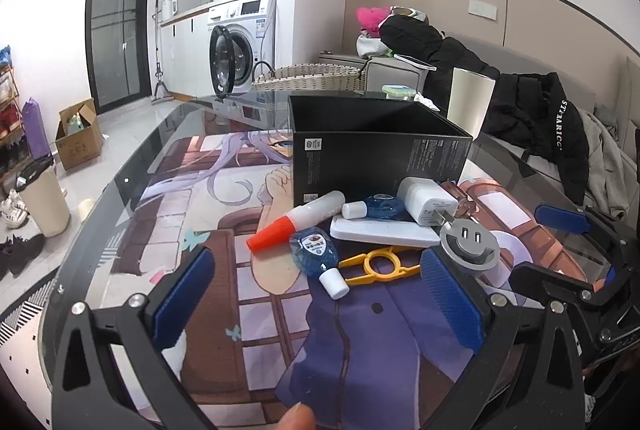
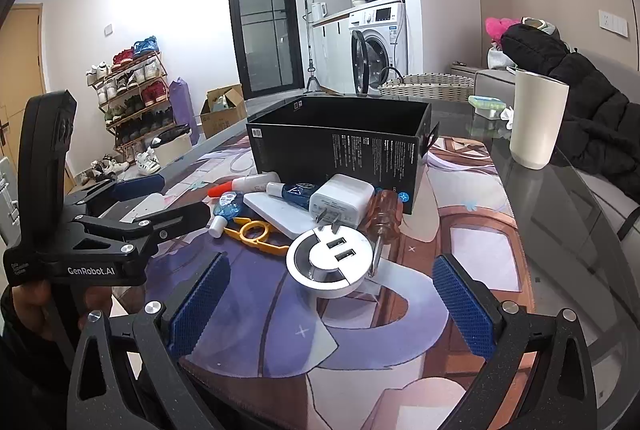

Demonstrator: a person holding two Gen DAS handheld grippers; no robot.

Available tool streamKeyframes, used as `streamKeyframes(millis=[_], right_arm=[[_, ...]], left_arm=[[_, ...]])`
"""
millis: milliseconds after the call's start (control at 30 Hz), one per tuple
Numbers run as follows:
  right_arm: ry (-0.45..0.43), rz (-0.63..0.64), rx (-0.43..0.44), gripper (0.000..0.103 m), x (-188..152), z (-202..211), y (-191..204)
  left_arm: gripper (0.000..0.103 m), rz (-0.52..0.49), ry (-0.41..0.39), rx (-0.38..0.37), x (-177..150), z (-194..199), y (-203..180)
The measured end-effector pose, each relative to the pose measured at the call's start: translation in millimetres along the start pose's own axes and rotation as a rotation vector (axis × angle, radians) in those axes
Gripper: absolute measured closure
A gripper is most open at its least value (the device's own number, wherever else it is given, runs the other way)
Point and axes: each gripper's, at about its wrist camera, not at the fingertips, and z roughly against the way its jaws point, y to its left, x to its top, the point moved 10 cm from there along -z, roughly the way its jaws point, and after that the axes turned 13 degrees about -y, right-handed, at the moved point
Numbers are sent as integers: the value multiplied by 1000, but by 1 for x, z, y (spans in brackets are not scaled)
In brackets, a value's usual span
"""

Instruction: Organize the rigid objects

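Observation:
An open black box (image 1: 380,157) (image 2: 340,145) stands on the table. In front of it lies a pile: a white marker with a red cap (image 1: 294,220) (image 2: 244,185), two small blue bottles (image 1: 316,254) (image 2: 226,209), a yellow plastic clip (image 1: 380,265) (image 2: 256,234), a flat white slab (image 1: 384,232), a white charger plug (image 1: 428,203) (image 2: 344,201), a round silver USB socket (image 1: 470,244) (image 2: 330,256) and a screwdriver with a clear orange handle (image 2: 382,216). My left gripper (image 1: 320,306) is open just short of the pile. My right gripper (image 2: 332,306) is open near the socket.
A printed mat (image 1: 248,270) covers the glass table (image 2: 560,230). A white cup (image 2: 538,117) stands at the right, near dark jackets (image 2: 592,109) on a sofa. A wicker basket (image 1: 316,75) and a washing machine (image 1: 240,41) lie beyond the table.

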Motion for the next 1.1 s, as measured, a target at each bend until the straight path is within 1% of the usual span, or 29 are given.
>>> streamKeyframes(millis=[133,333,433,567,667,867,1100], right_arm=[[2,6,8,0,1,-1,3],[-2,21,14,0,2,-2,7],[-3,14,10,0,3,-3,6],[-1,5,3,0,3,-3,3],[7,9,-3,0,2,-5,2],[13,0,-5,0,1,-8,-1],[0,5,-6,0,3,-8,-2]], left_arm=[[0,-15,-3,-16,0,-2,-3],[0,-23,26,-23,-3,-4,-3],[0,-43,0,-21,1,-1,-5],[0,-18,3,-27,2,-1,-2],[0,-9,18,-10,-1,-5,2],[0,0,16,-6,-1,-7,5],[0,8,-4,-8,4,-7,8]])
